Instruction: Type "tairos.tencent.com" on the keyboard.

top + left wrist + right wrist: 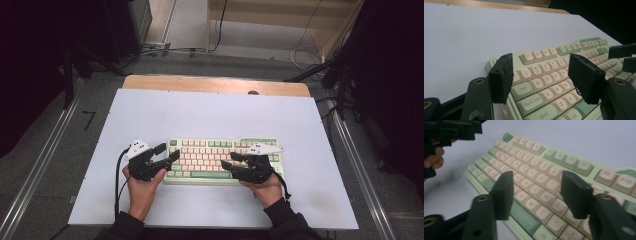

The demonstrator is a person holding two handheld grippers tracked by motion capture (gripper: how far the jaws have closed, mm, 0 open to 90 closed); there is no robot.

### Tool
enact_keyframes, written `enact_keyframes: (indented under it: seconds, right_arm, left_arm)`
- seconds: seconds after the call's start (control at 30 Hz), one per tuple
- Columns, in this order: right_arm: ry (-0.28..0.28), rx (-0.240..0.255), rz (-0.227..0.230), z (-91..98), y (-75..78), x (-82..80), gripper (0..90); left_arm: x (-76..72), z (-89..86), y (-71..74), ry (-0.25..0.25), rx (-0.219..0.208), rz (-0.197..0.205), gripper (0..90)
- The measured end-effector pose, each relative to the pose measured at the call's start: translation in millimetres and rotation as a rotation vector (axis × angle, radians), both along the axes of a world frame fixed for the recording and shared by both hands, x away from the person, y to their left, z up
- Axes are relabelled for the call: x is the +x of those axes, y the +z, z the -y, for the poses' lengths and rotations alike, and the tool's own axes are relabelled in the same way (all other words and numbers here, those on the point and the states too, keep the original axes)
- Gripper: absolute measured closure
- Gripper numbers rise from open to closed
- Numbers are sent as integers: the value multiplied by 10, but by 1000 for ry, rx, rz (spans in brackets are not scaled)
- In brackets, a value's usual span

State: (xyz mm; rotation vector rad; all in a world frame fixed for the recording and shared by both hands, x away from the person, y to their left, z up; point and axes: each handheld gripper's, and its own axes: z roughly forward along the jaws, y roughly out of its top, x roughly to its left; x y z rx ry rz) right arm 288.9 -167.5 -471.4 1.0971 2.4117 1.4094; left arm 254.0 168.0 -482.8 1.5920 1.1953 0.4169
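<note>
Inspector: Tongs first. Left tongs point(167, 151), black, two-jawed, held in the person's left hand point(141, 186), stand spread over the left end of the pale green keyboard with cream and green keycaps point(210, 157). Nothing sits between the jaws; in the left gripper view the left tongs point(546, 77) frame the Tab, Q and W keys of the keyboard point(554, 75) without pressing them.

Clerk: And the right side?

Inspector: Right tongs point(229, 160), in the right hand point(267, 189), are likewise spread. The right gripper view shows the right tongs point(536, 192) hanging above the letter rows of the keyboard point(536, 167), pads clear of the keycaps, nothing pinched.

Clerk: Position of the keyboard?

Inspector: Flat on the white desk point(210, 112), towards the near edge and about centred, its long side across the desk. Both tongs point inward at it from either end, well apart from each other. Left hand and its tongs are also visible at the upper left of the right gripper view.
</note>
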Motion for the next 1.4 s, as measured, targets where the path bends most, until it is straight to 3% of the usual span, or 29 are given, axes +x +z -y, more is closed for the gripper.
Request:
enact_keyframes:
  seconds: [0.17,0.4,0.7,0.97,1.1,1.27,1.4]
  right_arm:
    - [-44,57,-29,128,37,40,287]
    - [-54,24,-40,178,35,61,197]
    - [-87,10,-18,280,52,66,168]
    - [-154,7,0,533,70,83,168]
    - [-190,3,8,658,69,93,167]
    - [-236,9,26,803,86,89,167]
    - [-281,13,38,937,95,93,167]
  left_arm:
    - [-7,-10,1,-1,-4,0,379]
    - [-24,-51,12,6,-10,2,378]
    - [-50,-122,33,10,-22,-5,360]
    - [-70,-286,49,45,-34,-29,314]
    - [-122,-361,78,63,-26,-25,289]
    - [-166,-485,80,112,14,-25,281]
    - [-166,-595,62,140,32,-47,251]
